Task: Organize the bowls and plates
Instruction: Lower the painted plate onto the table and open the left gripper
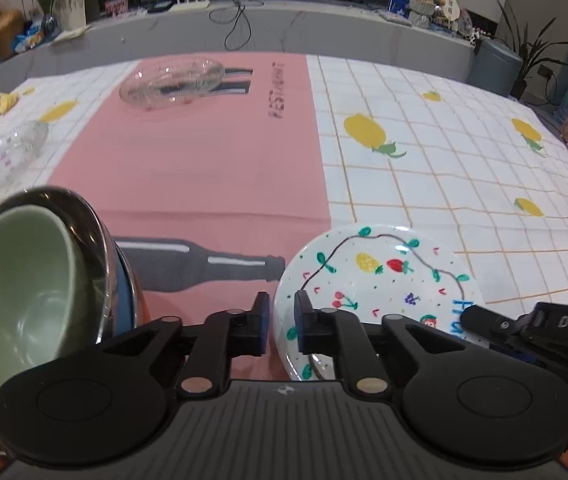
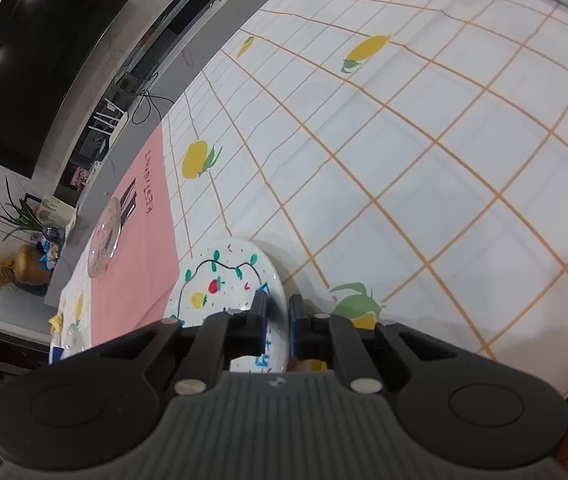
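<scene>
Plates first: from the left wrist camera, the white round plate painted with fruit and vines (image 1: 380, 280) lay on the checked tablecloth with yellow fruit prints (image 1: 444, 140), its left edge overlapping the pink cloth panel with a dark bottle print (image 1: 187, 168). The left gripper (image 1: 284, 312) straddled that plate's near-left rim, its blue-padded fingers (image 1: 302, 320) a little apart, one either side of the rim and not visibly pressing on it. Just left of it stood a pale green bowl (image 1: 15, 292) nested in a shiny steel bowl (image 1: 95, 236). Farther off, a clear glass dish (image 1: 171, 84) sat on the pink panel and a second clear glass plate with coloured dots (image 1: 7, 160) near the left edge. Over to the right wrist camera: the right gripper (image 2: 277, 312) had the painted plate's (image 2: 223, 280) right rim between its jaws, nearly together and clamped on it, with the plate resting flat on the cloth (image 2: 444, 160). The glass dish (image 2: 103, 240) showed far left.
</scene>
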`<state>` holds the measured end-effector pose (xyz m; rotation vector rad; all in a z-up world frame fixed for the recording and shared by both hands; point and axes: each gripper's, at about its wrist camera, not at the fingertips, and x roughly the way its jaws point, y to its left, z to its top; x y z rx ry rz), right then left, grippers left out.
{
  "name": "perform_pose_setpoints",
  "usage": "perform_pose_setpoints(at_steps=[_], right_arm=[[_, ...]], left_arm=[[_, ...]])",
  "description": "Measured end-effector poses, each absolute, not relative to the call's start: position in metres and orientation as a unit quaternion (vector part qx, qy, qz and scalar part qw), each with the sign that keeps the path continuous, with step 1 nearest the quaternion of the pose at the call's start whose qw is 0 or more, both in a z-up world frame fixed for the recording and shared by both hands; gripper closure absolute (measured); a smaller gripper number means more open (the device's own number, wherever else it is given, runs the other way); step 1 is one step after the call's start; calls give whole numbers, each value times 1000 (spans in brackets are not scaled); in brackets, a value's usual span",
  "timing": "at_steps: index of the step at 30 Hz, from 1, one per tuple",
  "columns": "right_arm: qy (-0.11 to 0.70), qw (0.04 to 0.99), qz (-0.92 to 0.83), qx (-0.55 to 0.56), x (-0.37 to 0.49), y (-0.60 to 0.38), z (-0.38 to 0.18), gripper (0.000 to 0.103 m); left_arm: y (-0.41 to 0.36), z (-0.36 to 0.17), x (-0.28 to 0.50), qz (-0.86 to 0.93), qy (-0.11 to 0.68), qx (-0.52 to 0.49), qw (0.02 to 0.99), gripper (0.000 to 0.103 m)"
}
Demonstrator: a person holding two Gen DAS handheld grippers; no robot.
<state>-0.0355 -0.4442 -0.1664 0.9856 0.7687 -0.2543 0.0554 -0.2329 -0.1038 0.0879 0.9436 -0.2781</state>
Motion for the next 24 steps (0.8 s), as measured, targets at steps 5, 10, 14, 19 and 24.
perform_pose_setpoints(at_steps=[5,10,14,19,24], right_arm=[[365,814,-125,434,-32,-437,-163,92],[374,821,-142,407,-30,-431,-158,88],[369,832,-153,386,-32,-427,-145,83],[357,852,-141,356,-33,-414,-121,73],[351,866,-108,340,-29,-395,-98,68]], left_arm=[[-231,-92,51,-151,443,27,883,81],[-228,-80,48,-167,436,20,884,79],[-223,-70,47,-175,431,13,885,76],[-212,-56,48,-182,424,3,887,76],[-195,-41,54,-189,417,-5,889,76]])
